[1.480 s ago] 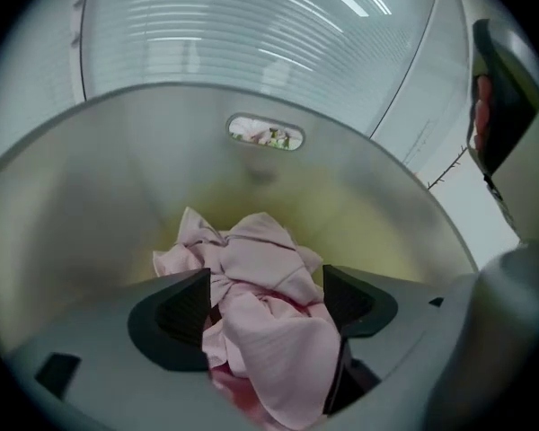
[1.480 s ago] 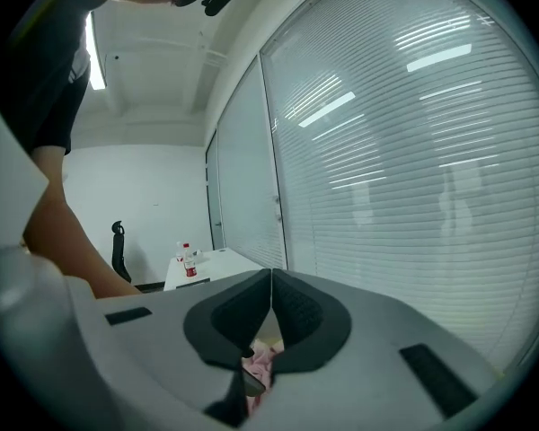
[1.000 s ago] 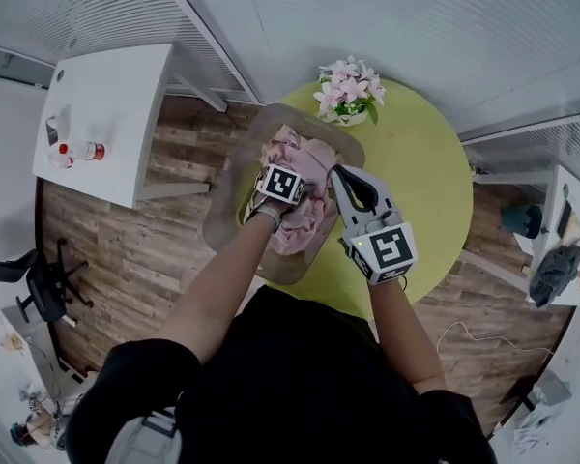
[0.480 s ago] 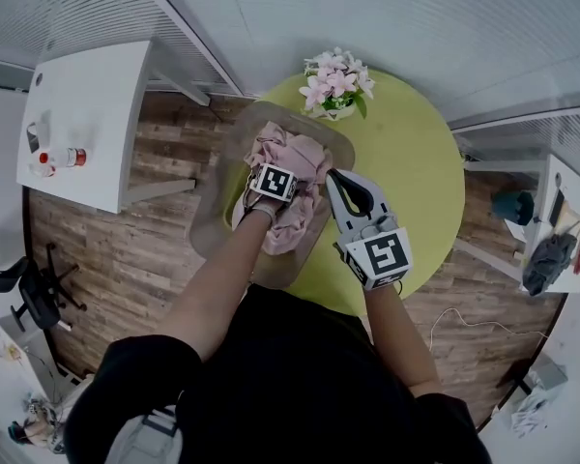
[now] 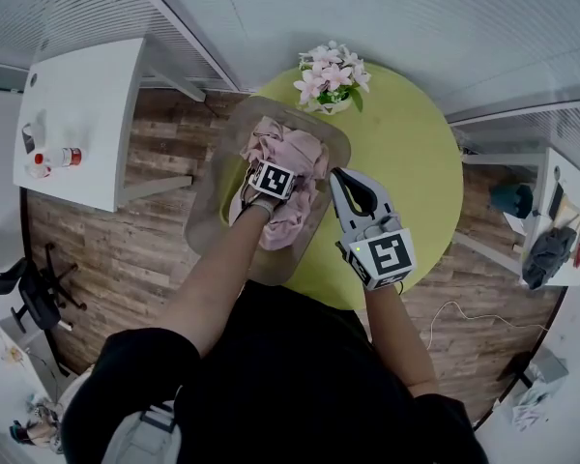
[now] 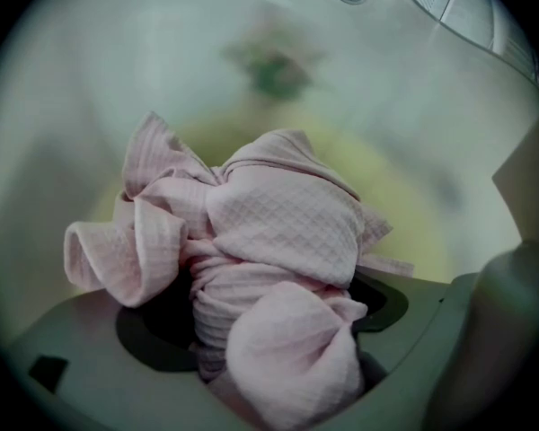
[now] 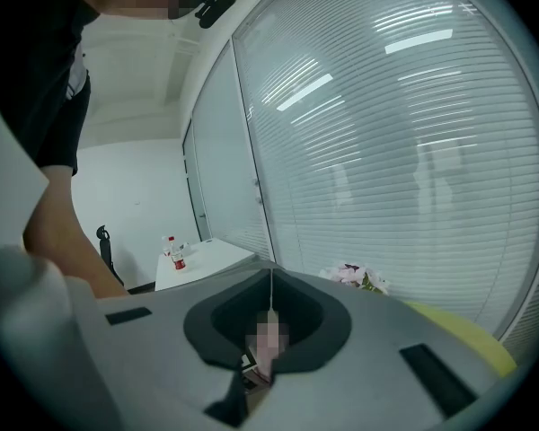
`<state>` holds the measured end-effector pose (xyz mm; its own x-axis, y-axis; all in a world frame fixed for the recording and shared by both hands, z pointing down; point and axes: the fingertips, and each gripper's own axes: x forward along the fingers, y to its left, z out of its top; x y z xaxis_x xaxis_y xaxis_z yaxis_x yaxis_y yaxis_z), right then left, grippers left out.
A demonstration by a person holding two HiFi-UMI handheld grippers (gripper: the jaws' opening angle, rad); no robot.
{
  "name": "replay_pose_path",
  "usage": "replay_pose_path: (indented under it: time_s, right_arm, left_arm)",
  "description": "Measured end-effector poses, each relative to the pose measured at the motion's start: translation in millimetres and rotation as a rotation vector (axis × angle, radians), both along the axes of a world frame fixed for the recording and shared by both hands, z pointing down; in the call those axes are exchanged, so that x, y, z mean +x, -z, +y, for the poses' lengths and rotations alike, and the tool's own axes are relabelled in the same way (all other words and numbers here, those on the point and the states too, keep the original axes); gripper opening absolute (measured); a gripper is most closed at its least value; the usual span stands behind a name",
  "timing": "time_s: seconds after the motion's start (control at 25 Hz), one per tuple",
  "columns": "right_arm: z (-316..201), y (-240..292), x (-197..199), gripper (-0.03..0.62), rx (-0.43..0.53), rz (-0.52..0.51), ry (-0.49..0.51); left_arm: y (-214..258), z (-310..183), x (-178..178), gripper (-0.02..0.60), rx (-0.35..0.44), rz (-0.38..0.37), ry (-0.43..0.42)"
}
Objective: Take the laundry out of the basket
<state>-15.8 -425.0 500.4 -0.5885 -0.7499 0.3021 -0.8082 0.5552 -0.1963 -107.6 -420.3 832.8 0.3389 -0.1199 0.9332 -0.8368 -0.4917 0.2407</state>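
- The left tool is clamped on the pink laundry; in the left gripper view the waffle-weave cloth bulges out between its jaws and spills over the front of them.
- In the head view, at the centre of the frame, that tool's marker cube sits on top of the laundry heap inside the basket, with the person's left forearm reaching in from below.
- The laundry fills the upper half of the basket, and one fold trails down toward its lower end.
- The basket stands on the left edge of the round green counter, and part of it overhangs the wooden floor.
- The right tool has its jaws pressed together with nothing between them. In the head view it is just right of the basket, over the green counter.
- A pot of pink flowers stands at the counter's upper edge, just above the basket.
- A white counter at upper left carries a small bottle.
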Motion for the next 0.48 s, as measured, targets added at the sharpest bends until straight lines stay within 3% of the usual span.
replay_pose_path:
  time_s: [0.12,0.24,0.48]
  right_arm:
    - [3.6,2.4,4.2,0.025,0.006,-0.002,-0.007]
    - [7.9,7.2,7.3,0.025,0.015,-0.004,-0.009]
    - [14.5,17.0,18.2,0.025,0.034,-0.010,-0.018]
  left_arm:
    - [4.9,-8.5,1.8,0.478,0.050,-0.001,-0.025]
    - [4.8,4.2,1.8,0.452,0.004,-0.001,-0.016]
    - [29.4,12.5,3.8,0.430,0.029,-0.021,-0.062]
